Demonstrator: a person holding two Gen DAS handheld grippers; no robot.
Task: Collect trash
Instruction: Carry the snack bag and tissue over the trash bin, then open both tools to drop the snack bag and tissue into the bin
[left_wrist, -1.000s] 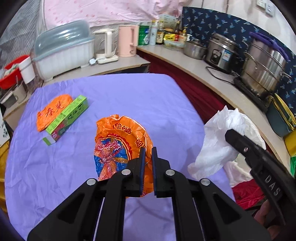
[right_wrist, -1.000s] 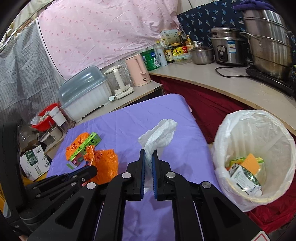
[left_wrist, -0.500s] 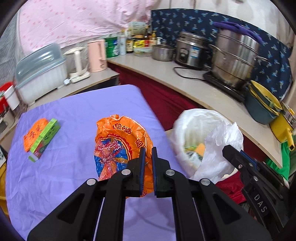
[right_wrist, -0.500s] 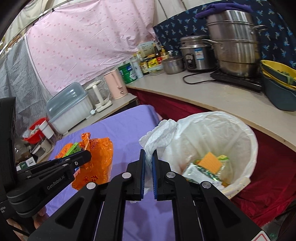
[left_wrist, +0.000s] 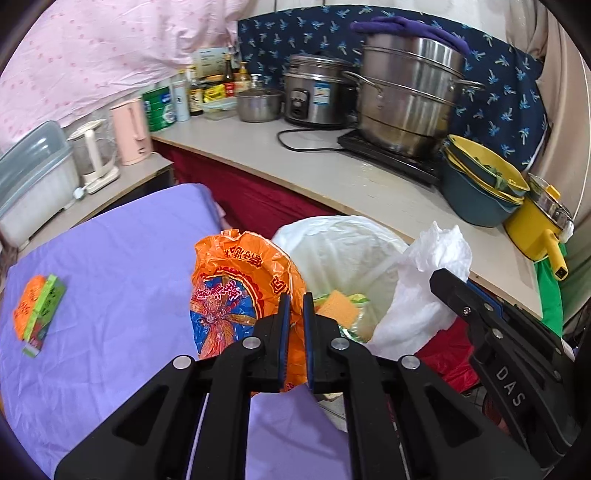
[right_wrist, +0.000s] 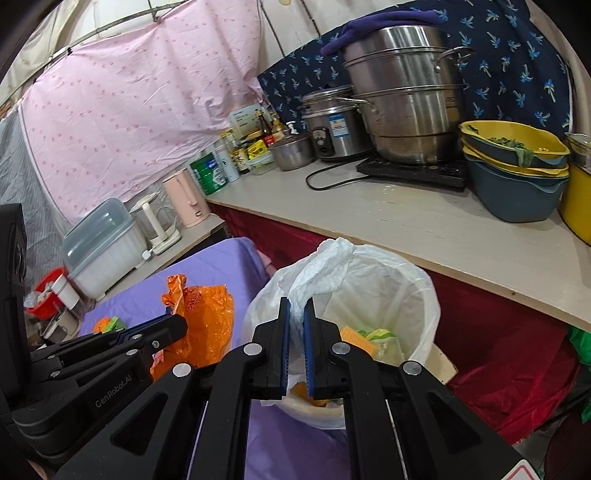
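Your left tool (left_wrist: 294, 301) is clenched on the orange wrapper (left_wrist: 236, 291), which hangs from its fingers at the desk (left_wrist: 122, 258) edge, right beside the bin (left_wrist: 343, 243); a second ago that wrapper was held over the middle of the purple cloth, with the bin out of your left view; your right tool (right_wrist: 295, 304) is clamped on the tissue (right_wrist: 325, 269), now held directly above the bin's open mouth, where a second ago it was over the desk with the bin off to the right; inside the bin you can see a yellow-orange piece (right_wrist: 352, 334) and green packaging (right_wrist: 380, 336); the green box (left_wrist: 44, 314) and the orange packet (left_wrist: 27, 302) under it lie on the cloth, now far to the left of your left view.
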